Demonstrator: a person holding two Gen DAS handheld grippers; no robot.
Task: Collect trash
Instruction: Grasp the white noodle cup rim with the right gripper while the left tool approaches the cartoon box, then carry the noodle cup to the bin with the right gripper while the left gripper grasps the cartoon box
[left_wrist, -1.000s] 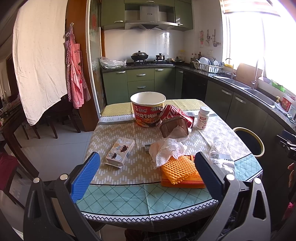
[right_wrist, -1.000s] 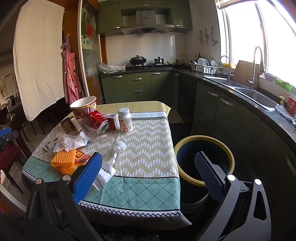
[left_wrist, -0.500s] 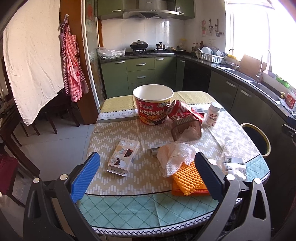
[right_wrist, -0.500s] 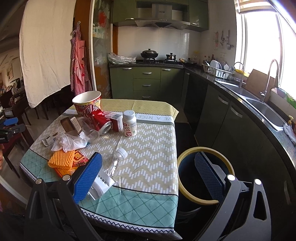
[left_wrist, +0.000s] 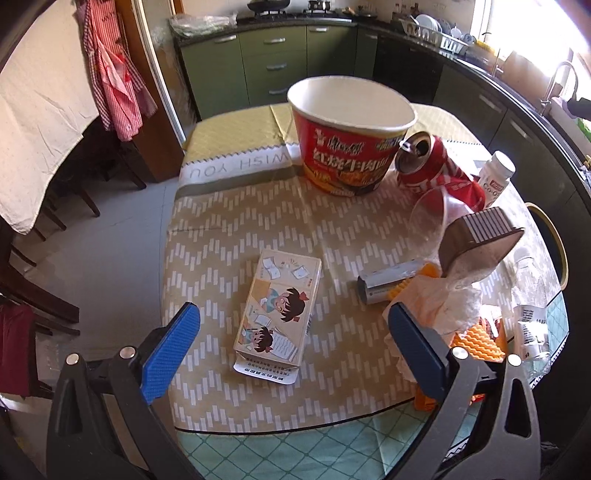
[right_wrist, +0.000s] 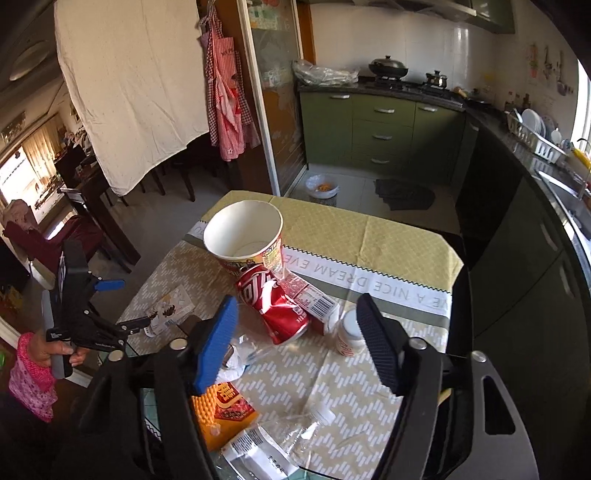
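Trash (left_wrist: 277, 309) nearer, right gripper (right_wrist: 297, 343) closing empty

Both wrist cams downward, shared table (left_wrist: 229, 206).

This is a kitchen. Green cupboards with silver handles (right_wrist: 382, 122) stand along the back wall under a dark worktop (right_wrist: 388, 90). White shiny tiles (right_wrist: 424, 44) cover the wall above. A black pot (right_wrist: 388, 65) sits on the stove. A big cream cloth sheet (right_wrist: 136, 85) hangs on the left, and a red and white checked apron (right_wrist: 227, 99) hangs beside it. The floor is made of pale grey tiles (left_wrist: 110, 236). Dark wooden chairs (left_wrist: 33, 280) stand on the left. Bright sun comes in through a window (left_wrist: 535, 26) on the right.
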